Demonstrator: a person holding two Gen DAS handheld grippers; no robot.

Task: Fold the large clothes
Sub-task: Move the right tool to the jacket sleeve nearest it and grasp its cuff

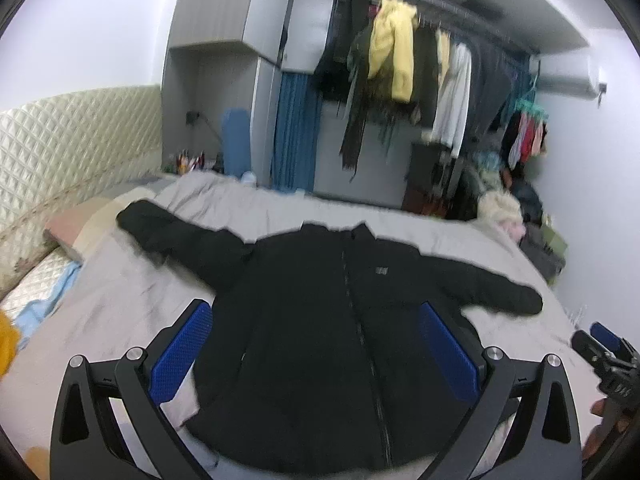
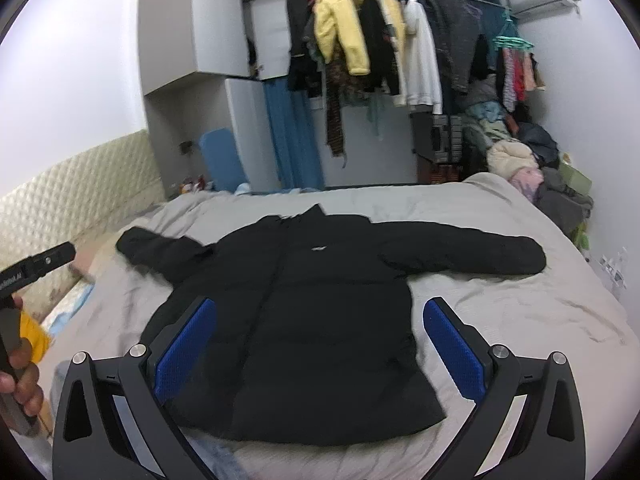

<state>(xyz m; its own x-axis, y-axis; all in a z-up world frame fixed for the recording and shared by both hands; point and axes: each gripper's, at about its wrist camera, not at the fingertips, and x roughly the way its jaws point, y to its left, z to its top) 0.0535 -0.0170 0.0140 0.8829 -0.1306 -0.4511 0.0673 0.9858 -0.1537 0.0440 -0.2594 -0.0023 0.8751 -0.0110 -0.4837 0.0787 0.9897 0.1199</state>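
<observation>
A black puffer jacket [image 1: 320,320] lies flat on the bed, front up, zipped, both sleeves spread out to the sides; it also shows in the right wrist view [image 2: 304,312]. My left gripper [image 1: 316,352] is open and empty, held above the jacket's lower body. My right gripper [image 2: 320,356] is open and empty, above the jacket's lower right side. The right gripper's body shows at the right edge of the left wrist view [image 1: 604,352]. The left gripper's body shows at the left edge of the right wrist view [image 2: 36,264].
The bed has a grey sheet [image 2: 500,312] and a quilted cream headboard [image 1: 60,140] on the left. A pink pillow [image 1: 76,228] lies near the left sleeve. A rail of hanging clothes [image 2: 380,40] and a clothes pile [image 2: 520,160] stand beyond the bed.
</observation>
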